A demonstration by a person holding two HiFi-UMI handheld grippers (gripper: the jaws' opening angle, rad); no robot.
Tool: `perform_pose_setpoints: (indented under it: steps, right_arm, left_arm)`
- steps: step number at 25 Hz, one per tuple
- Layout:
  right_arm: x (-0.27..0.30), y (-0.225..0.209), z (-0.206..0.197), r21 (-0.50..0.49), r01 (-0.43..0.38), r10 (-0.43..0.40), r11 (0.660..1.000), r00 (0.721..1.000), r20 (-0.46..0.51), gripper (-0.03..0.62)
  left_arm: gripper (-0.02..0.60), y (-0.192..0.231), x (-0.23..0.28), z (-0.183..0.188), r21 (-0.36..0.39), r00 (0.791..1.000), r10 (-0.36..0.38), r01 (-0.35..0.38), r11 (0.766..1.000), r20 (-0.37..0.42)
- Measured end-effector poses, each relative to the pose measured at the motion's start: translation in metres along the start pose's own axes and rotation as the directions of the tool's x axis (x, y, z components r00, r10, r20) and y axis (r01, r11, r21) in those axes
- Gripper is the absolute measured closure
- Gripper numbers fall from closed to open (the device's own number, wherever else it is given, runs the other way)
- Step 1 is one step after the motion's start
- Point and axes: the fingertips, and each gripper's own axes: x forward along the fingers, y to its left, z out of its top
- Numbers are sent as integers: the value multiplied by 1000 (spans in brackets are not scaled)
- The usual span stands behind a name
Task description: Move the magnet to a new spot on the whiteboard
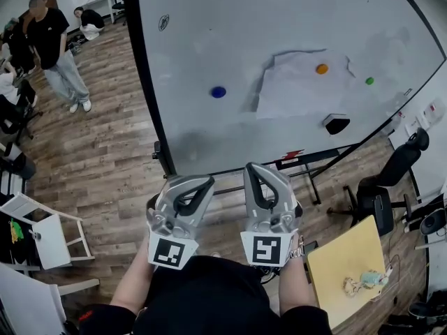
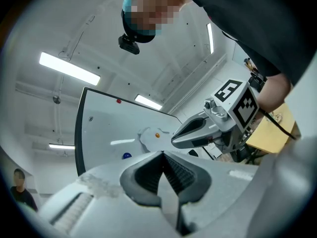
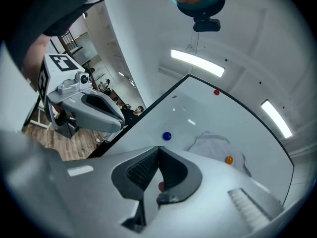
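The whiteboard [image 1: 279, 19] stands ahead of me. A blue magnet [image 1: 218, 91] sits on its bare left part, and an orange magnet [image 1: 321, 68] pins a sheet of paper [image 1: 297, 89]. A green magnet [image 1: 369, 81] lies to the right. My left gripper [image 1: 202, 181] and right gripper [image 1: 255, 169] are side by side close to my body, well short of the board. Both are shut with nothing between the jaws. In the left gripper view I see the blue magnet [image 2: 127, 155] beyond the left gripper [image 2: 162, 153]. From the right gripper [image 3: 158, 148] the blue magnet [image 3: 167, 136] shows just past the tips.
A black eraser [image 1: 336, 123] sticks to the board's lower right. A red magnet [image 3: 216, 92] is near the far edge. The board's stand [image 1: 300, 160] rests on the wood floor. An office chair [image 1: 391, 180] and yellow table [image 1: 353, 267] are at right, a person [image 1: 56, 47] at far left.
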Motion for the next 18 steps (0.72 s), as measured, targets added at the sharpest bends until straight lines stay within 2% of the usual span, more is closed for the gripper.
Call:
perform_pose_setpoints:
  steps: [18]
  right_arm:
    - [-57,15,-8,51,-99,97,994,995,23,592]
  left_arm:
    - [580,-40,-12,20,18,995,69,-68,998,-67]
